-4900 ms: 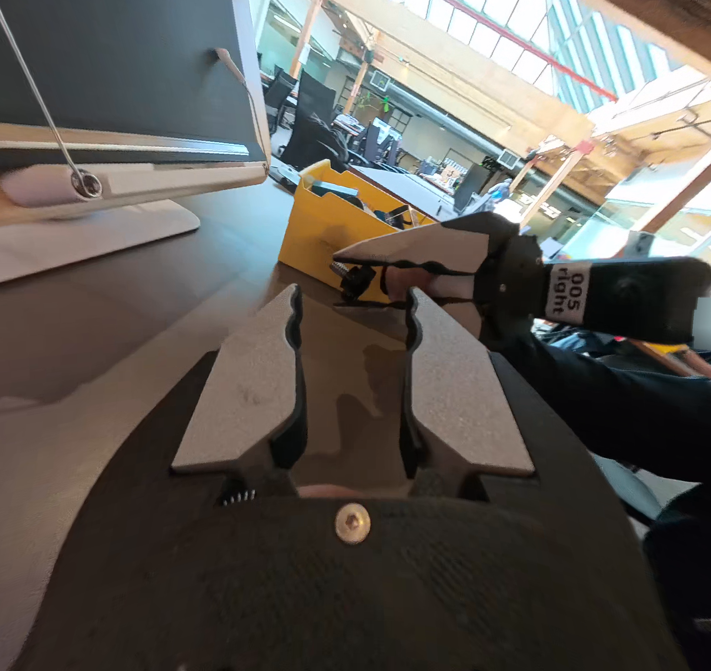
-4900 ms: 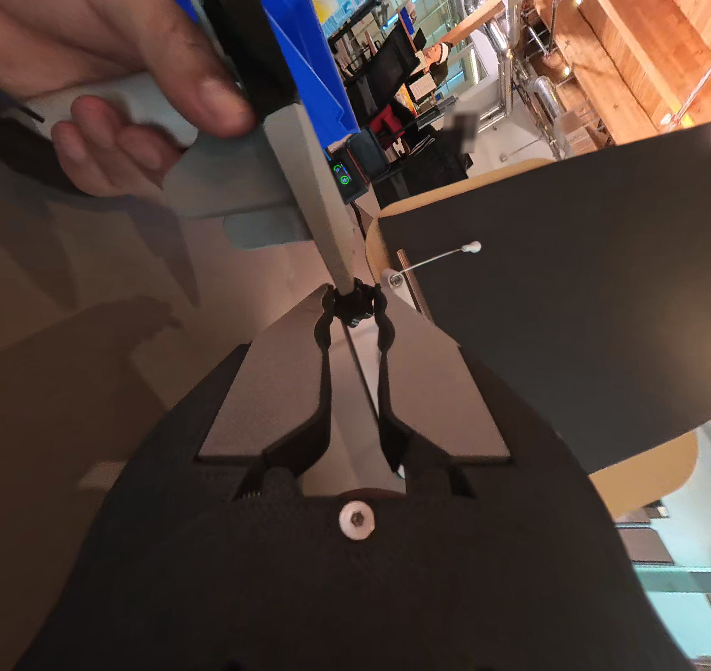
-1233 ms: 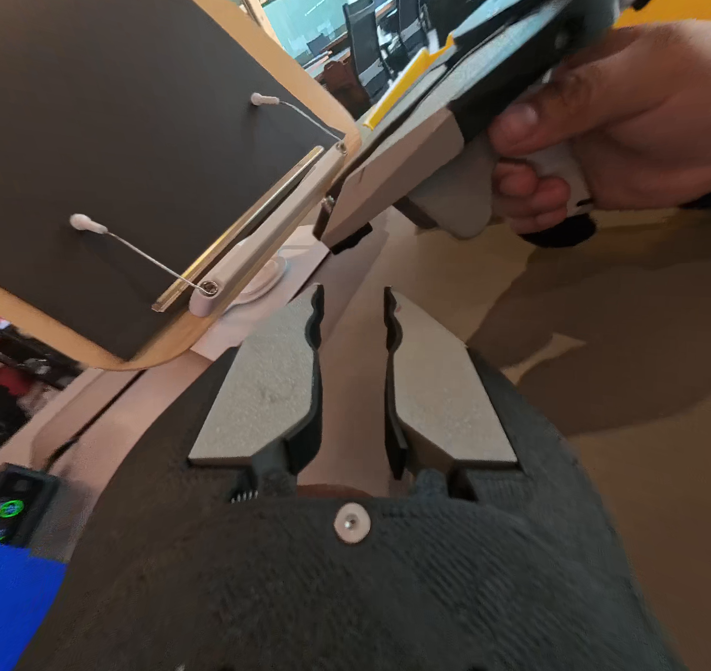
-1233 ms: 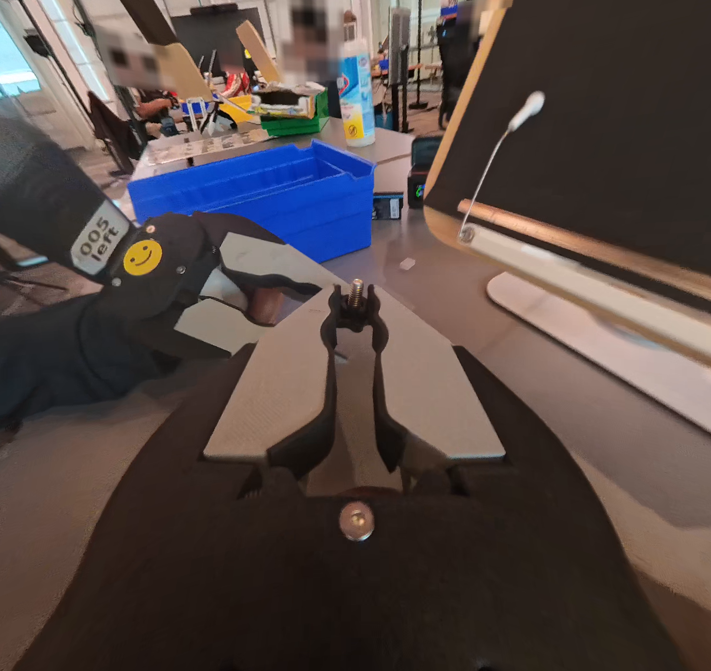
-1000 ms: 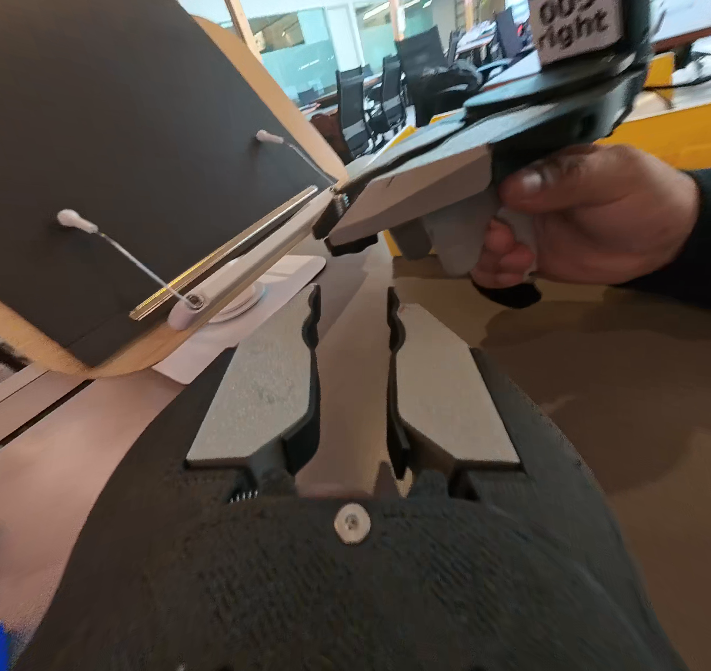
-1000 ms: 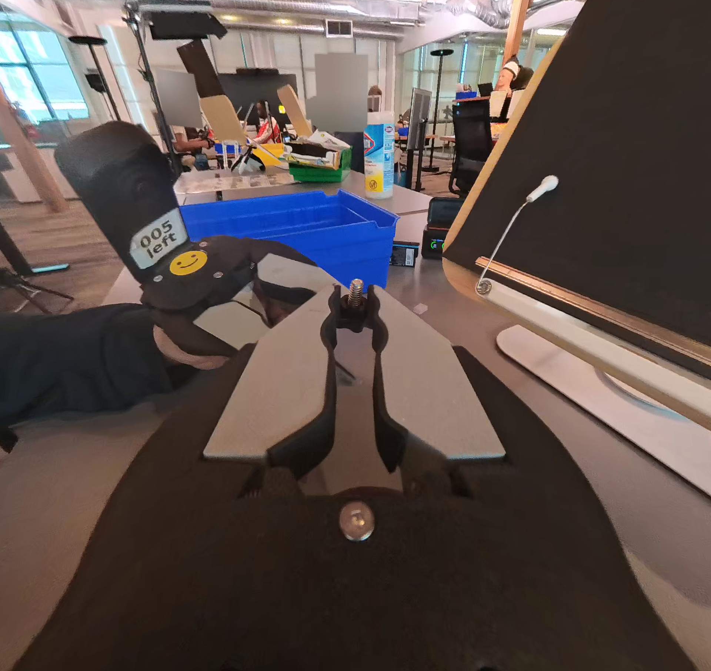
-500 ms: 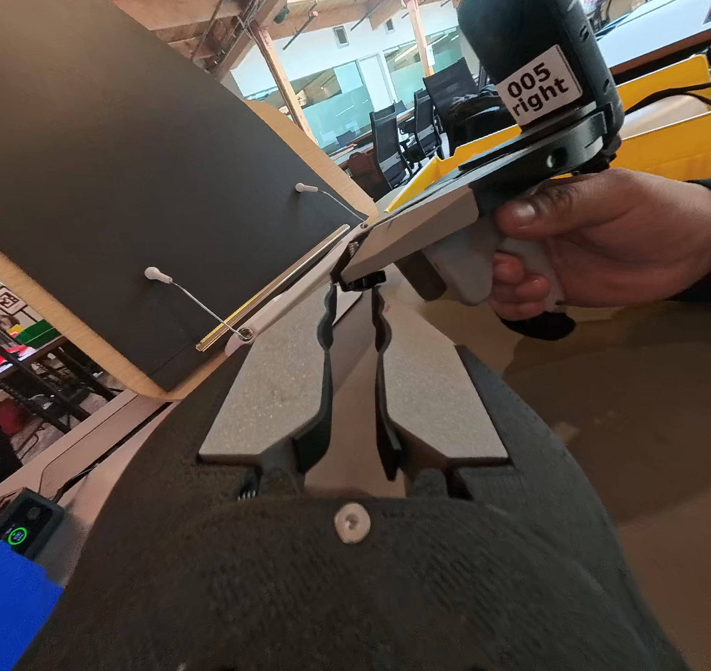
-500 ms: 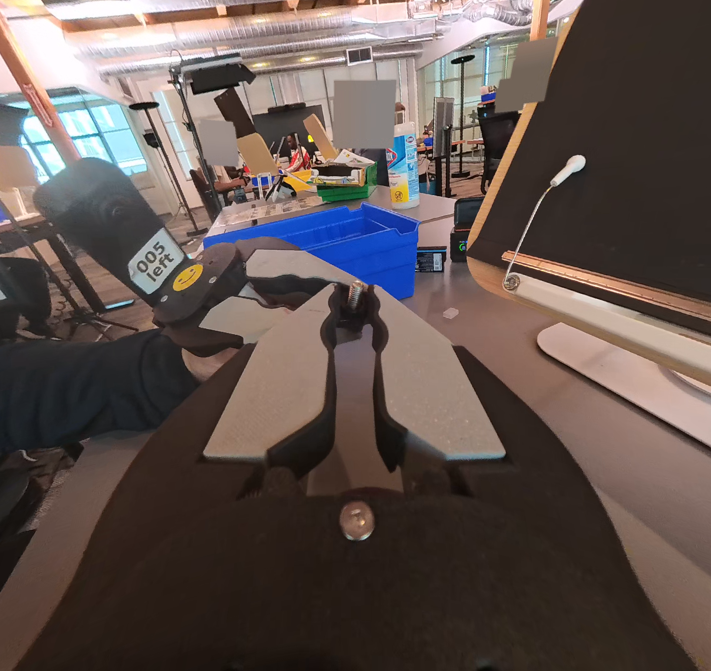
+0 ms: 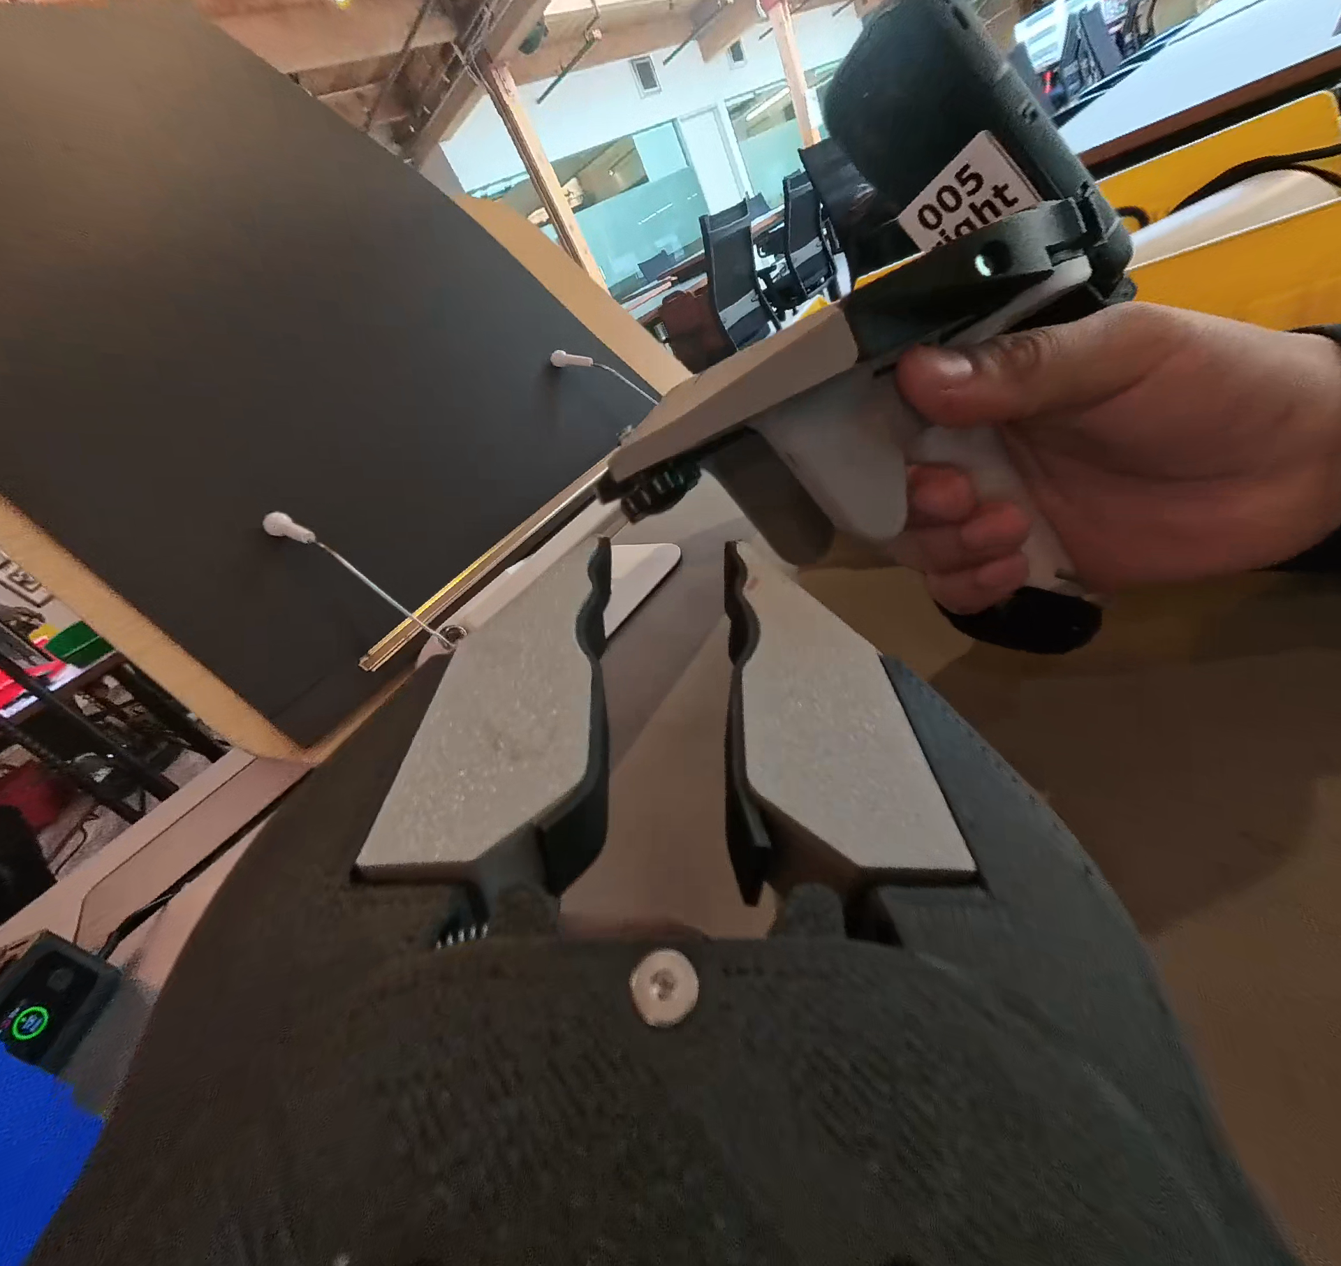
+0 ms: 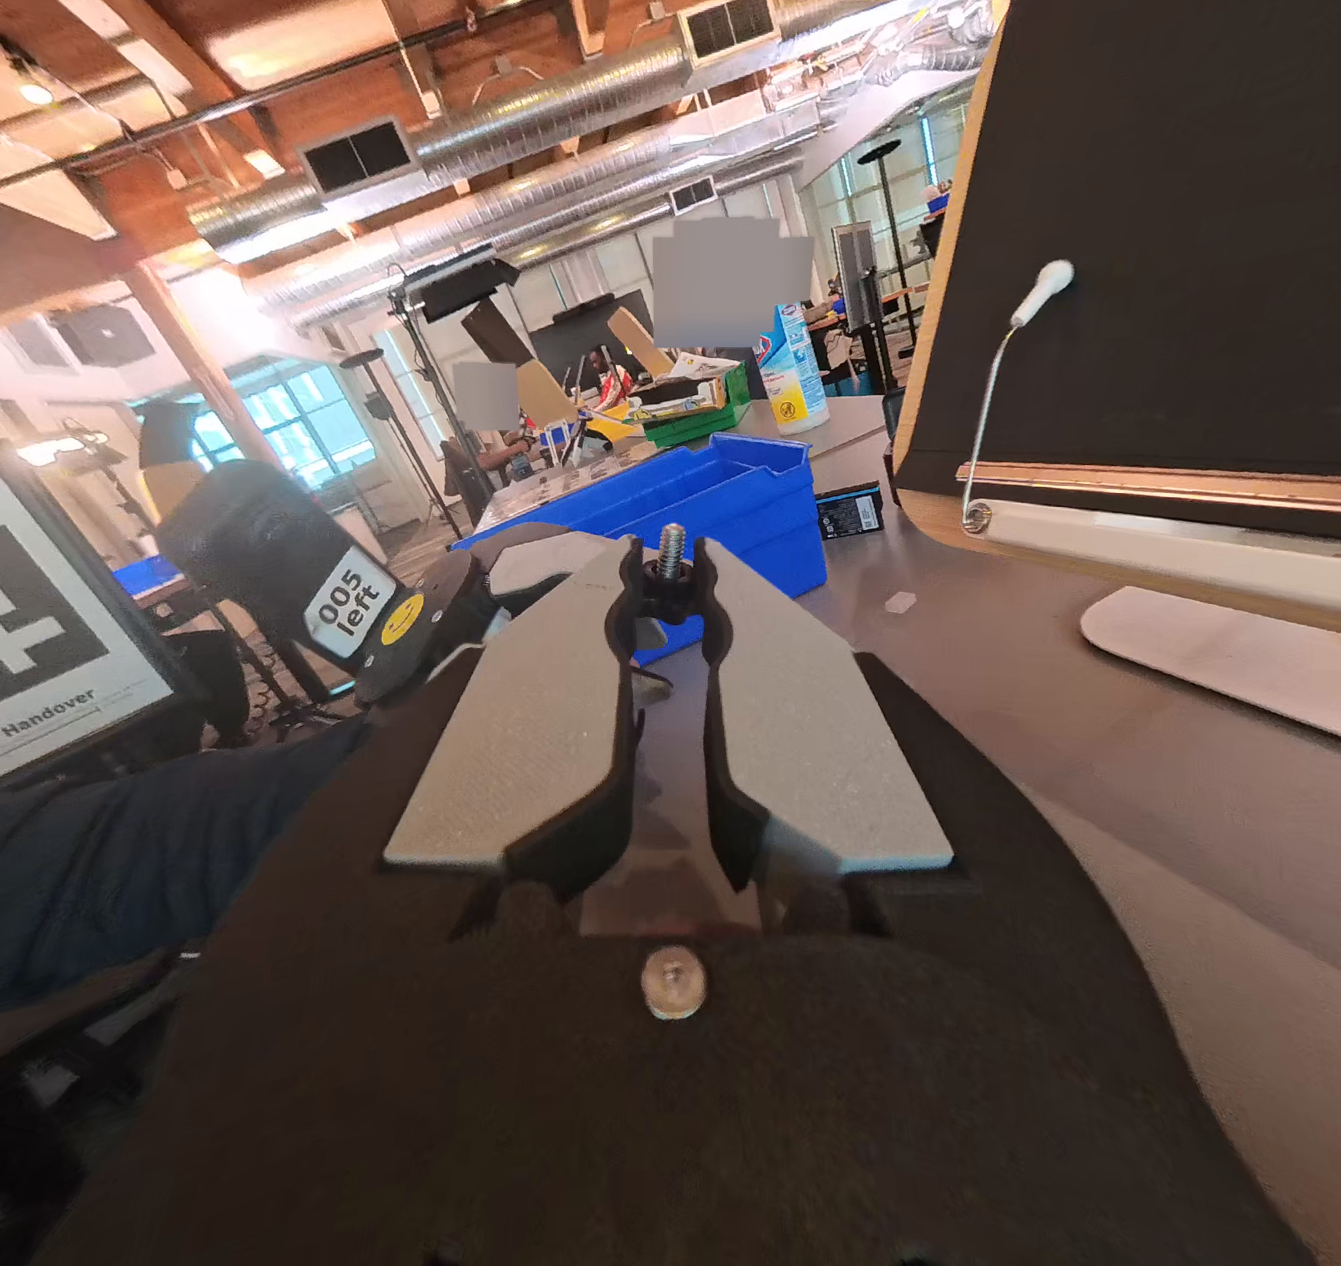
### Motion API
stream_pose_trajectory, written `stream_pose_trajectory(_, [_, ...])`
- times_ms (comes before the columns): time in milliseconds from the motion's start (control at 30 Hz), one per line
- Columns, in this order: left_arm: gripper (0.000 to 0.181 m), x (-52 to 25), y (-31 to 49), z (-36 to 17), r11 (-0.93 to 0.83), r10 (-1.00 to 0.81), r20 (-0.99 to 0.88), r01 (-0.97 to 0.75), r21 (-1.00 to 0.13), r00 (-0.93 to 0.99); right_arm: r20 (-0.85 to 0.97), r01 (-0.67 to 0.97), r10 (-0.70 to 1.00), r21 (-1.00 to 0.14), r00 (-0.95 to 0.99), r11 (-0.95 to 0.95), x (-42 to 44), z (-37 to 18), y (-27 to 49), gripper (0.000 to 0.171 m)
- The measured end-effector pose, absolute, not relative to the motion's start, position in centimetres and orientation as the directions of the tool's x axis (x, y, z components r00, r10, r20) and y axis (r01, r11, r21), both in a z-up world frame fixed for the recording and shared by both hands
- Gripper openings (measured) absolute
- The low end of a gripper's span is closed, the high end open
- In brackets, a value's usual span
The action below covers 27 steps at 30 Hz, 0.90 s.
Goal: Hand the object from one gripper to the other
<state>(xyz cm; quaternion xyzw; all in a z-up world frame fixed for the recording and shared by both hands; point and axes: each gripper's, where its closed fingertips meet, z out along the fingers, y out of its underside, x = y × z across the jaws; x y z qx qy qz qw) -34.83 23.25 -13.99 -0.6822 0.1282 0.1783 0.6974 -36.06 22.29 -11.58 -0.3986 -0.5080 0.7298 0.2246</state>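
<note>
While the right gripper pinches the knob screw, the left gripper's fingers wait spread and empty; handover pending.

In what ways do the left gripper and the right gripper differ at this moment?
The left gripper is open, with a wide gap between its fingers; the right gripper is shut. The left gripper holds nothing, while the right gripper holds a black knob screw at its fingertips, threaded end pointing up. Both have the same grey fingers with black pads, and a hand grips the right one.
</note>
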Motion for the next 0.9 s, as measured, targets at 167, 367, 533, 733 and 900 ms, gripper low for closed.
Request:
stream_pose_trajectory(167, [0.026,-35.0,23.1,-13.5,0.015,0.094,-0.404,-0.407,-0.913,0.910,-0.340,0.077,0.722,-0.925,-0.603,-0.371,-36.1,-11.8,21.1,0.011])
stream_pose_trajectory(367, [0.012,-35.2,22.8,-13.1,0.055,0.050,-0.305,-0.307,-0.950,0.951,-0.302,0.039,0.729,-0.934,-0.614,-0.355,-36.0,-11.4,20.9,0.011])
stream_pose_trajectory(533, [0.000,-36.2,22.4,-12.8,0.060,0.086,-0.269,-0.274,-0.960,0.959,-0.310,0.044,0.736,-0.933,-0.601,-0.357,-36.1,-11.6,21.4,0.011])
stream_pose_trajectory(733, [0.030,-35.5,22.9,-13.5,0.007,0.068,-0.339,-0.340,-0.940,0.938,-0.342,0.047,0.725,-0.918,-0.598,-0.395,-36.2,-11.5,21.8,0.011])
stream_pose_trajectory(900, [0.032,-34.6,23.3,-13.7,0.009,0.069,-0.386,-0.387,-0.922,0.920,-0.339,0.048,0.724,-0.919,-0.601,-0.391,-36.2,-11.6,21.3,0.011])
